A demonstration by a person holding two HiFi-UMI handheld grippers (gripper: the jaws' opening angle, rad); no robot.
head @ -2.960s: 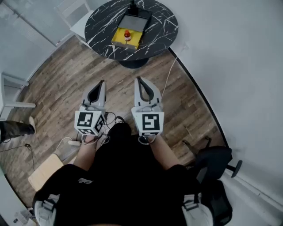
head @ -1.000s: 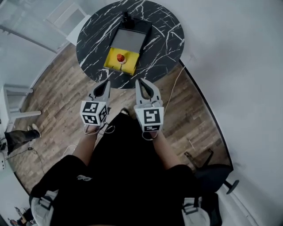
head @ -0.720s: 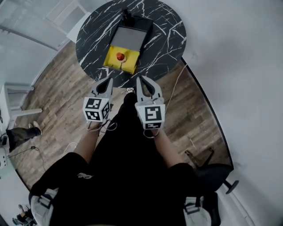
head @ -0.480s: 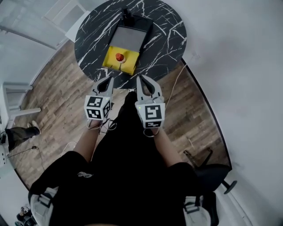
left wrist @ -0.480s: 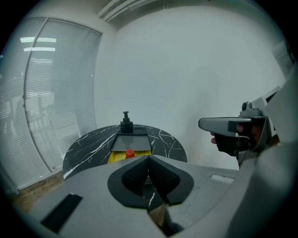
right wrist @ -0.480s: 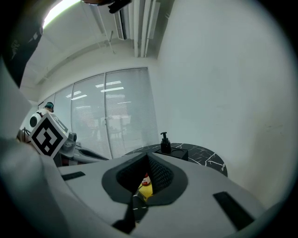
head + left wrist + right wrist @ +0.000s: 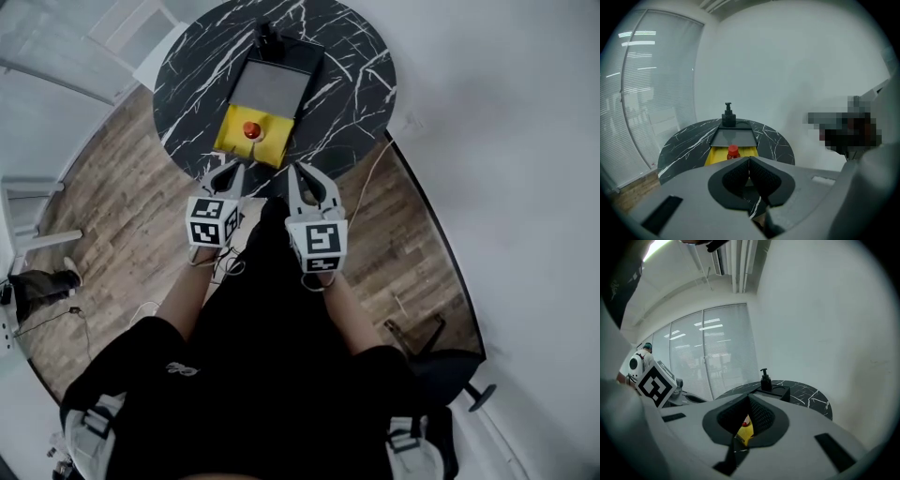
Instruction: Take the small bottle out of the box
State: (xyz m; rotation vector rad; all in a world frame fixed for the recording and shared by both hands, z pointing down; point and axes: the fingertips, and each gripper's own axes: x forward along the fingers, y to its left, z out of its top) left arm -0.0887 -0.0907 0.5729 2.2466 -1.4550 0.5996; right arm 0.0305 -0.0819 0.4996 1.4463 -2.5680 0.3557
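Since both the left gripper (image 7: 228, 171) and right gripper (image 7: 298, 172) are closed and empty, reaching in unopened could knock the small bottle (image 7: 251, 130) over inside the yellow box (image 7: 228, 143)

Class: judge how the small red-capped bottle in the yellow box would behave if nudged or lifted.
The small bottle stands upright and narrow, so a sideways nudge would probably tip it. It looks small, likely light. If tipped, the yellow box should contain it.
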